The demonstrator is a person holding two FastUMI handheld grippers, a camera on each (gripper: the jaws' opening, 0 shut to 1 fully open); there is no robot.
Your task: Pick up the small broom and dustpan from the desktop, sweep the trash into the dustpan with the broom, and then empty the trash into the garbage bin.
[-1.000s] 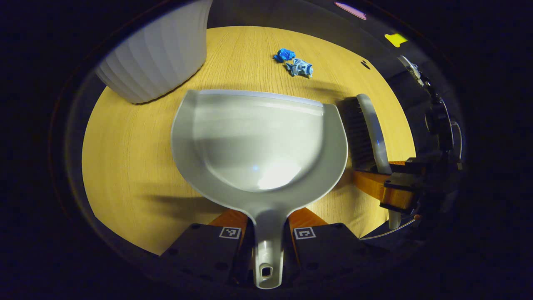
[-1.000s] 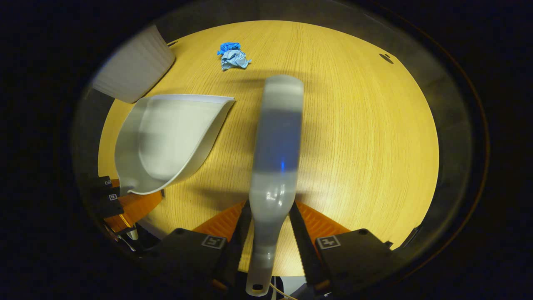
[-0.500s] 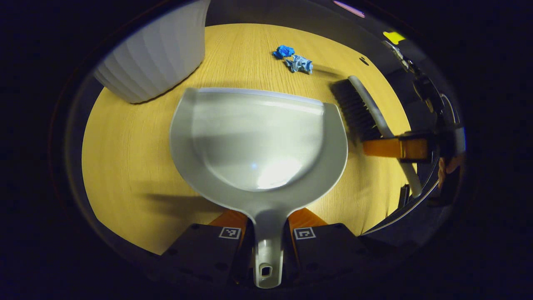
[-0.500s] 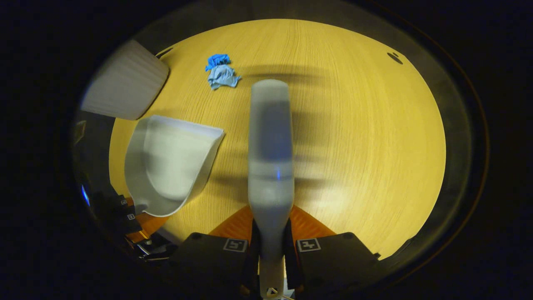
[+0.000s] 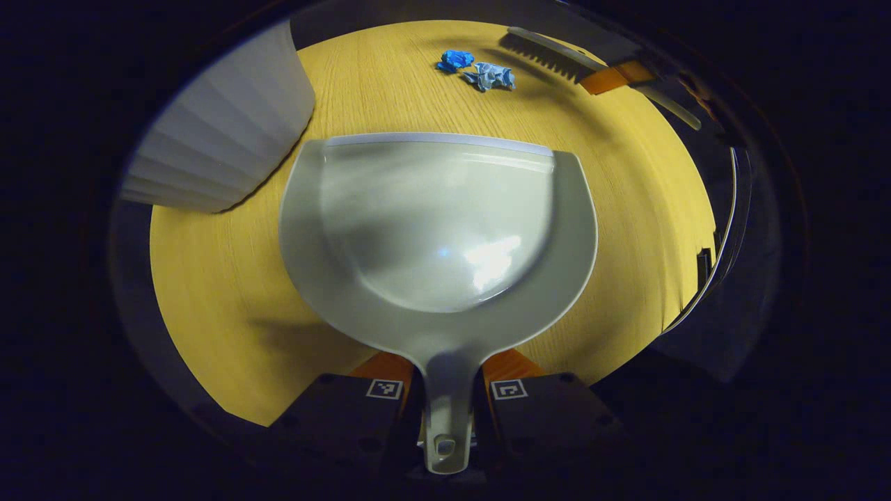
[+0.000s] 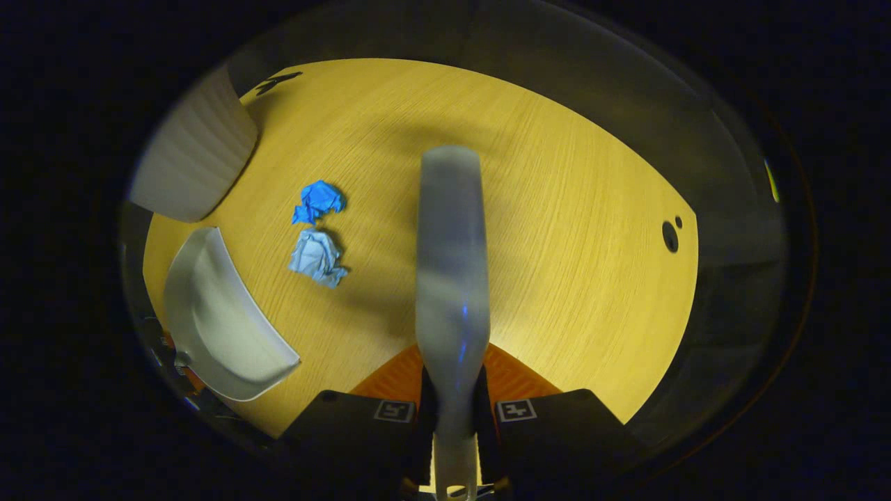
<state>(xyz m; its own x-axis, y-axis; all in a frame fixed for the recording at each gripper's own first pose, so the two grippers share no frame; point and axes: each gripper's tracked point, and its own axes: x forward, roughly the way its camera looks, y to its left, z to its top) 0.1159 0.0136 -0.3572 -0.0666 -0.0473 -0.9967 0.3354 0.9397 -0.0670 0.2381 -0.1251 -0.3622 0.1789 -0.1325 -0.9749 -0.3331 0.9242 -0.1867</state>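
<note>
You're working over the round yellow wood-grain desktop point(image 5: 209, 278). The white ribbed garbage bin point(image 5: 223, 153) is sitting at its far left. Your left gripper point(image 5: 445, 390) is pinching the handle of the pale grey plastic dustpan point(image 5: 438, 229), its lip facing the trash. Your right gripper point(image 6: 454, 410) is clamping the handle of the small grey broom point(image 6: 451, 264), beside the scraps. The crumpled pale blue paper point(image 6: 317, 257) and crumpled bright blue paper point(image 6: 318, 200) are lying between dustpan and broom.

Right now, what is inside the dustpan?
The dustpan pan looks empty. Both paper scraps lie on the desktop beyond its lip. The desktop under it is covered.
</note>
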